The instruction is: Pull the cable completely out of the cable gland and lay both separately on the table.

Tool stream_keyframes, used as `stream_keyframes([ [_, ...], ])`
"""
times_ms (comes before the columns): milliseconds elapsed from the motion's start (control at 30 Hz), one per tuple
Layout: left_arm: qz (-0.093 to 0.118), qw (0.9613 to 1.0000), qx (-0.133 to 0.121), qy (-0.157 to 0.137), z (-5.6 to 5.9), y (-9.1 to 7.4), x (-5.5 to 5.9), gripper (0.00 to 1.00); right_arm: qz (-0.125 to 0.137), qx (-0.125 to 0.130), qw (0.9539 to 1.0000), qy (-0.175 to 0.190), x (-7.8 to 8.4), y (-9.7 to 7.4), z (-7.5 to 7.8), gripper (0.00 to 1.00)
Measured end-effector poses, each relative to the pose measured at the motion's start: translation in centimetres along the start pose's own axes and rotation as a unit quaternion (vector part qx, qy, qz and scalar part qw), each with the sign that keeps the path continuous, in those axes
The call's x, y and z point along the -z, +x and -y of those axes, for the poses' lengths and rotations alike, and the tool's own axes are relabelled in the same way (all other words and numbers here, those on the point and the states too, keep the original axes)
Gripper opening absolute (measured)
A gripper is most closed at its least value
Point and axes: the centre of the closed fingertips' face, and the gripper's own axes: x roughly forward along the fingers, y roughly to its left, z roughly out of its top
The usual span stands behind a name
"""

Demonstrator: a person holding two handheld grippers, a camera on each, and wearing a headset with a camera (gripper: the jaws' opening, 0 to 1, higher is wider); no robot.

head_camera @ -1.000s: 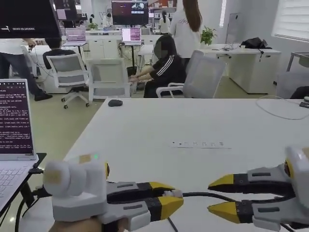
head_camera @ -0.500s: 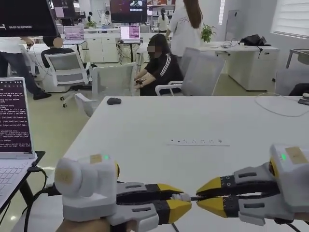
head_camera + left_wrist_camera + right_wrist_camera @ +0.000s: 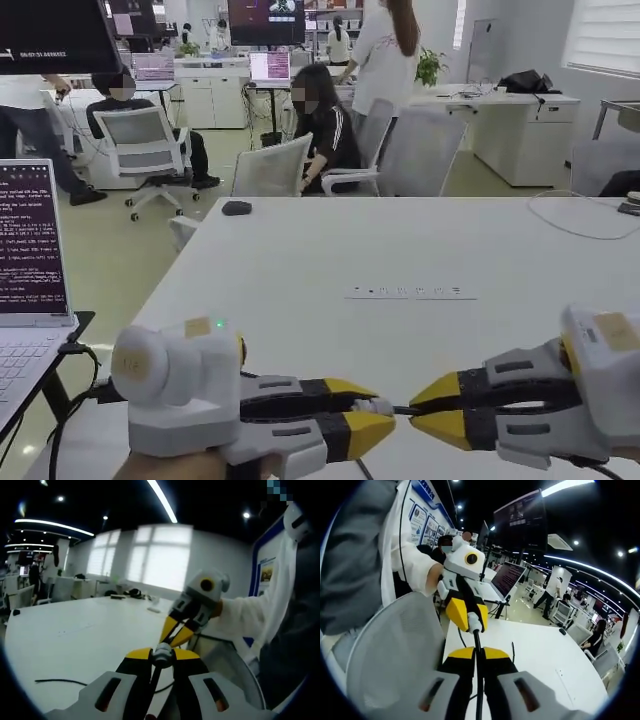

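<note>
Low over the near edge of the white table [image 3: 400,250], my left gripper [image 3: 383,413] is shut on the small white cable gland [image 3: 372,406]. A black cable [image 3: 402,410] leaves the gland to the right. My right gripper [image 3: 415,411] is shut on it, tip to tip with the left. In the left gripper view the gland [image 3: 162,652] sits between my yellow jaws, the right gripper [image 3: 167,642] faces me, and a black cable tail [image 3: 55,681] lies on the table. In the right gripper view the cable [image 3: 477,640] runs straight up to the gland [image 3: 474,624].
An open laptop [image 3: 30,260] stands off the table's left side. A black mouse [image 3: 237,209] lies at the far left corner, a thin printed strip [image 3: 410,293] mid-table, and a white cord [image 3: 570,225] at the far right. Office chairs and people are beyond.
My right gripper has moved left along the cable until its tips almost meet the left gripper, and its jaws have gone from open to shut on the cable. The left gripper still holds the gland.
</note>
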Motion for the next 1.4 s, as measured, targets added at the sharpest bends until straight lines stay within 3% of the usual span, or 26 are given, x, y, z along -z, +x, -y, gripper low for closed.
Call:
stream_keyframes([
  [367, 0.004, 0.9998, -0.017, -0.01, -0.9, -1.6, 0.2, 0.16, -0.004, 0.022, 0.9994, 0.026, 1.8, -1.8, 1.0, 0.03],
  [900, 0.013, 0.9989, -0.041, -0.02, -2.0, -3.5, 0.2, 0.16, -0.03, 0.056, 0.9953, 0.073, 5.9, -4.2, 1.8, 0.03],
  [1400, 0.015, 0.9991, -0.039, -0.011, -1.8, -3.5, 0.1, 0.16, -0.031, 0.068, 0.9931, 0.091, 6.1, -4.2, 1.3, 0.03],
])
